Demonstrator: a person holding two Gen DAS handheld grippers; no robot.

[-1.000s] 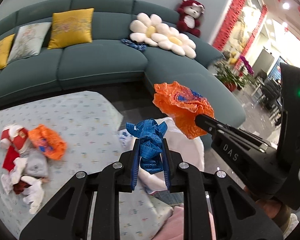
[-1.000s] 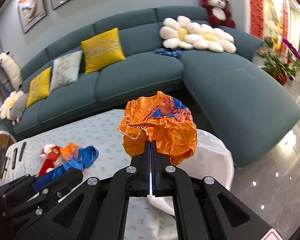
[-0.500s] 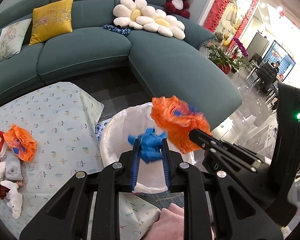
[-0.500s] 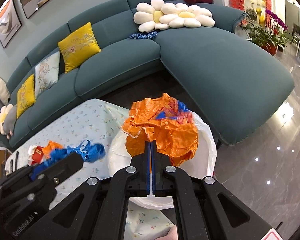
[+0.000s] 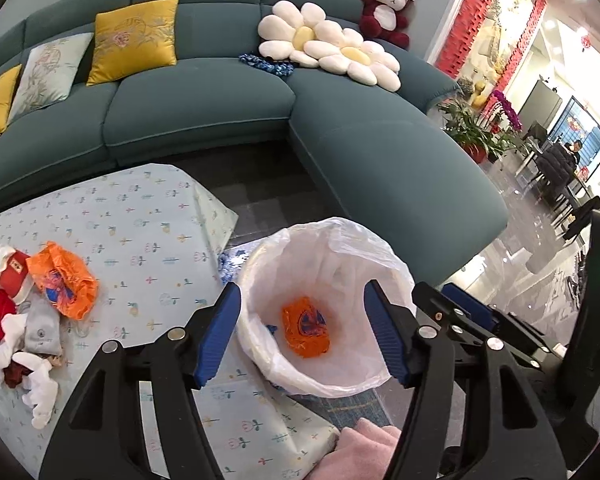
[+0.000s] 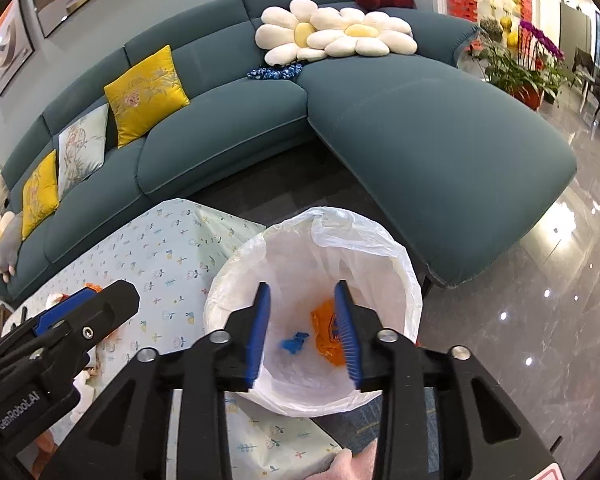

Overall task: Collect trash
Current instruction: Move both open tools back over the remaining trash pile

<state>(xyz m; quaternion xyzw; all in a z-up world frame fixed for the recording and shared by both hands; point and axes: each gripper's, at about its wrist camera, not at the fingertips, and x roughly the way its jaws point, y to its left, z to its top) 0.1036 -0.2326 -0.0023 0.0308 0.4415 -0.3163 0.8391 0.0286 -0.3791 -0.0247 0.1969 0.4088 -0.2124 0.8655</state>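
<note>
Both claws have let go: the left claw [image 5: 302, 334] and right claw [image 6: 302, 334] now hang wide open and empty over the bin [image 5: 260, 256]. Orange wrapper [image 5: 306, 332] and blue scrap [image 6: 294, 343] lie inside. More trash [image 5: 62, 278] waits on the table [image 5: 148, 208].

"GenRobot.AI" on left gripper [image 6: 80, 312] body.

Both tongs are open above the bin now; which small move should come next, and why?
Probably swing the left tongs back to the orange wrapper on the table. Both tongs hang empty over the bin, where an orange piece and a blue scrap already lie.
</note>
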